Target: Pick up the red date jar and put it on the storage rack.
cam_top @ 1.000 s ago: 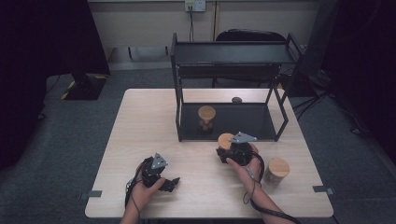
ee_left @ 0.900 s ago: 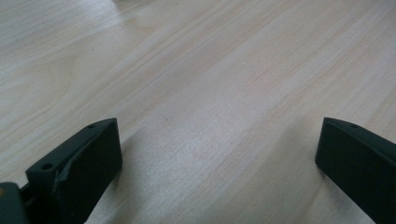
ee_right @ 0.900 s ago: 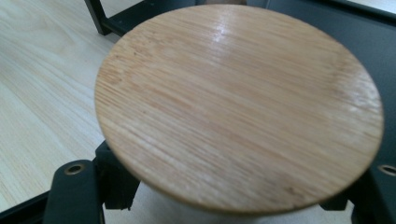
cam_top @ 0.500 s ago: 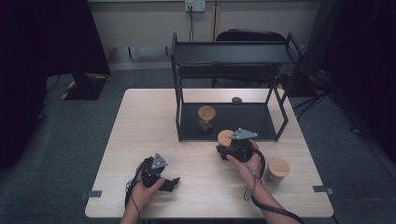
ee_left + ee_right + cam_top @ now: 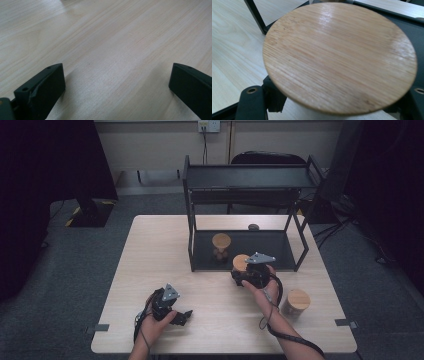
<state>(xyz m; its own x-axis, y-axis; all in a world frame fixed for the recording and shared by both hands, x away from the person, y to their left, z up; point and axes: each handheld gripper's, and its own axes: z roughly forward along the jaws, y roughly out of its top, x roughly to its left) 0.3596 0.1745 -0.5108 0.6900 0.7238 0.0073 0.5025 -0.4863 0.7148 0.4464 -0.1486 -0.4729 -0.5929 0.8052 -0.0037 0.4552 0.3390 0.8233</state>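
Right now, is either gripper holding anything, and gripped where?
The right gripper holds a jar with a wooden lid, its jaws clamped on the body just below the lid. The left gripper is open over the bare table.

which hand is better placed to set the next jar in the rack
Right. Its tongs are already shut on a wooden-lidded jar at the rack front edge, while the left tongs rest open on the table, holding nothing.
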